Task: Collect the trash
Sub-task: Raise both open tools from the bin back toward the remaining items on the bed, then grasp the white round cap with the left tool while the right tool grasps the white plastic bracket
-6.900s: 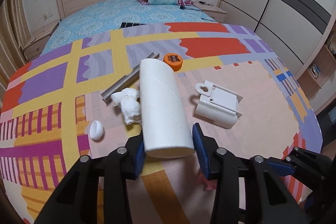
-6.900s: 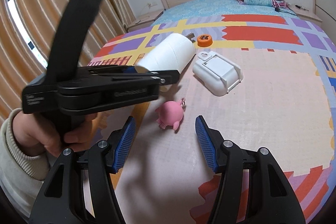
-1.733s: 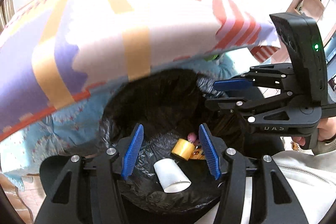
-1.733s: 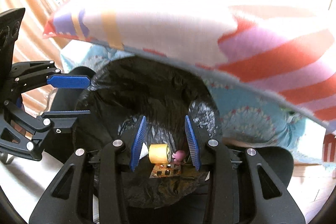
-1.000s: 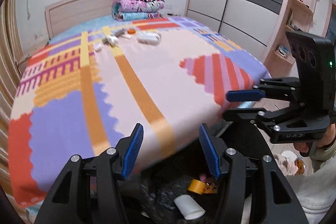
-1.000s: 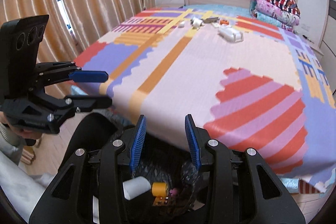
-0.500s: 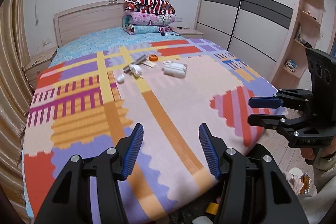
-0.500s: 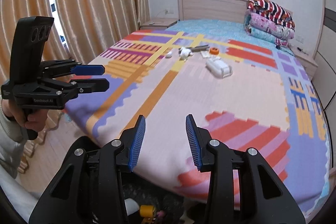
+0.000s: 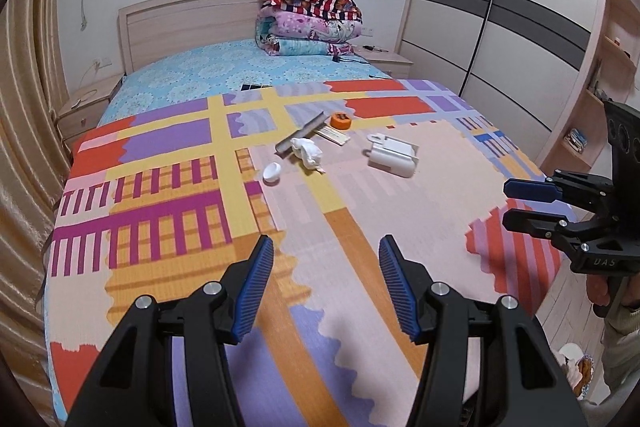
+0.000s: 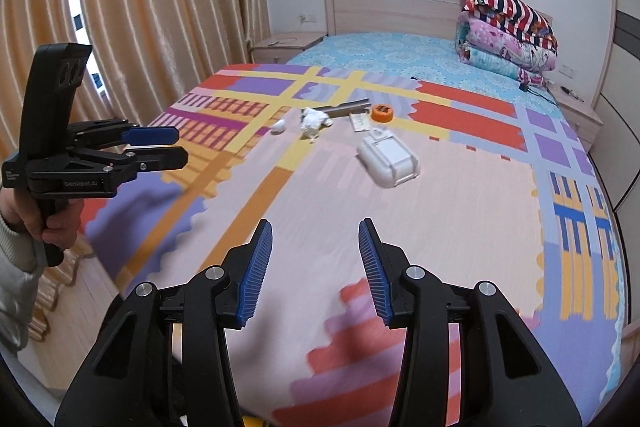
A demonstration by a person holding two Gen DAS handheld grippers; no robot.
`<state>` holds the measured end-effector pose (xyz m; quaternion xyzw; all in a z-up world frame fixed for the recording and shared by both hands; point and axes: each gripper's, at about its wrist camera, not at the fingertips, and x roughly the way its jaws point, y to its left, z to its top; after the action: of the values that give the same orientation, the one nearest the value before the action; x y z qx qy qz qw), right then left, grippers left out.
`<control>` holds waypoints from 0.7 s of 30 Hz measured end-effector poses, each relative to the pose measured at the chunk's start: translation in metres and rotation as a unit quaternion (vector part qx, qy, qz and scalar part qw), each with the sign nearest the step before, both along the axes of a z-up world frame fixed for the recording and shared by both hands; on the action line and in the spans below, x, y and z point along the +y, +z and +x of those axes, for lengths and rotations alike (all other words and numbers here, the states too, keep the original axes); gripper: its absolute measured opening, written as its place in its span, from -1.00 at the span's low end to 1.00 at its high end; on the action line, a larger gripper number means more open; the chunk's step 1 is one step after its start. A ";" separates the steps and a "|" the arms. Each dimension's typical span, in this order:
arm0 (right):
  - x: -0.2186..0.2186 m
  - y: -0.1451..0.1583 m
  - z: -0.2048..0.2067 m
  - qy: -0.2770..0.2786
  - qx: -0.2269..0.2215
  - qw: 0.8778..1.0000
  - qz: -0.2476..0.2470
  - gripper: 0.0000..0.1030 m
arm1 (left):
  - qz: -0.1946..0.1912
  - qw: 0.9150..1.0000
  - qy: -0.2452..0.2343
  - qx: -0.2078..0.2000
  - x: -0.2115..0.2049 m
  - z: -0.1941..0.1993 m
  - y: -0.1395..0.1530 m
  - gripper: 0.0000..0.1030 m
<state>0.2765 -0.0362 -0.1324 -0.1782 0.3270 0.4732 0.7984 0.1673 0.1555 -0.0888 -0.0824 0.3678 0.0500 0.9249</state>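
**Both grippers empty, heading back to the litter on the bed**

The left gripper holds its fingers moderately apart with nothing between them; the right gripper is narrower, its jaws opening, also with nothing between them. The remaining trash lies well ahead, near the middle of the bed: a crumpled tissue, a small white cap just beside it, an orange lid, a flat paper packet and a grey metal strip touching the tissue. A white plastic case sits apart to the right.

The step in hand looks like the reach for the next piece. The tissue is soft and should pinch easily from above; the cap and lid are low and may skid, so closing squarely across them would help. Each hand could take a separate piece.

The bed wears a bright patchwork mat over a blue sheet, with folded quilts stacked against the headboard. Curtains hang on one side, a wardrobe stands on the other.
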 end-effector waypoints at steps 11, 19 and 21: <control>0.030 -0.005 0.053 0.000 0.007 1.000 -0.008 0.01 | -0.008 1.000 0.018 0.020 0.031 0.057 -0.008 0.01; 0.049 -0.014 0.090 -0.010 0.029 0.999 -0.018 0.14 | -0.005 0.999 0.029 0.045 0.046 0.093 -0.022 -0.11; 0.053 -0.017 0.097 -0.008 0.028 0.999 -0.025 0.14 | -0.007 0.998 0.032 0.051 0.052 0.100 -0.027 -0.11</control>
<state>0.3738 0.0173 -0.1498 -0.1816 0.3626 0.4633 0.7880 0.2668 0.2071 -0.1157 -0.0984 0.4116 0.0815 0.9024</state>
